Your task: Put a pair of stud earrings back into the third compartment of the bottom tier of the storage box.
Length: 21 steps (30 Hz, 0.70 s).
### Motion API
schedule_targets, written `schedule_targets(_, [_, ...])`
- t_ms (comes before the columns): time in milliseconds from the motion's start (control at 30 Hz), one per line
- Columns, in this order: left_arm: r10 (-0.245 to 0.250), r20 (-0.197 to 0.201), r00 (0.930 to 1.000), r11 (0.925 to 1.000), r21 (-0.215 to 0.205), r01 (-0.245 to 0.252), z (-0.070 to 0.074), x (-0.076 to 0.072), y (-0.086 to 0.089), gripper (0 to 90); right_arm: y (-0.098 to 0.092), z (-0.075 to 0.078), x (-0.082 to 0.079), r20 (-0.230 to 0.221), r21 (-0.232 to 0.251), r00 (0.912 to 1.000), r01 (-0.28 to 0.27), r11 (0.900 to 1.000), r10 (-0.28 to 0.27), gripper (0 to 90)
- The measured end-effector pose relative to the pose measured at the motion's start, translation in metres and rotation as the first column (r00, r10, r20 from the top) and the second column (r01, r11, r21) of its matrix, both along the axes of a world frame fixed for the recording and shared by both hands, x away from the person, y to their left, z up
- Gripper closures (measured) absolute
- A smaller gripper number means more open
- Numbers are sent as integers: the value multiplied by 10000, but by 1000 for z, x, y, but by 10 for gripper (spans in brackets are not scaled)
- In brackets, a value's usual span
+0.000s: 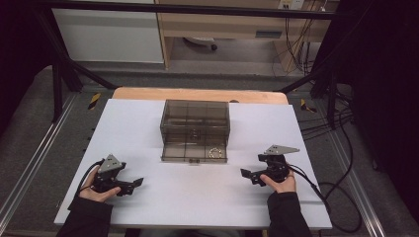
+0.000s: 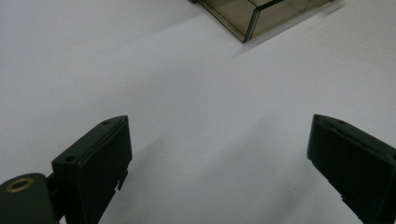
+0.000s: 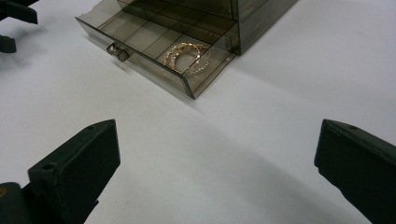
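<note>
From overhead, the gold hoops (image 1: 215,152) in the drawer (image 1: 194,154) are too small to count or tell apart. The smoky box (image 1: 195,124) hides whatever its upper compartments hold; its tinted walls give only grid lines. In the left claw's view the box (image 2: 261,14) is cut off at twelve o'clock, just one corner inside the edge. In the right claw's view the left claw (image 3: 14,18) is clipped at ten o'clock, and the box's top runs off the edge.
</note>
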<state>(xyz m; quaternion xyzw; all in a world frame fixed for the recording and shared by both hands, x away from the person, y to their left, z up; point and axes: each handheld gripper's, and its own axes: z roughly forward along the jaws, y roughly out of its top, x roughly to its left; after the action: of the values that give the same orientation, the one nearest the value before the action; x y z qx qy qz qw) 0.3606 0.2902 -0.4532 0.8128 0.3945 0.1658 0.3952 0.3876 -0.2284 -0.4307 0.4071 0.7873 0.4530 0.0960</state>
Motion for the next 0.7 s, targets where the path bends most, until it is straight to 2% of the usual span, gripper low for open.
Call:
schedule_targets(433, [-114,-10,9999,9999,60,114,0,-1,-3,64,-18,-9,-8,-134,189,9999,25,9998,-22,7])
schedule_targets(700, [-224,-34,9997,9997,96,224,0,-2,-6,64,-26,-15,-12,-164,54,9999,43,10000,-42,7])
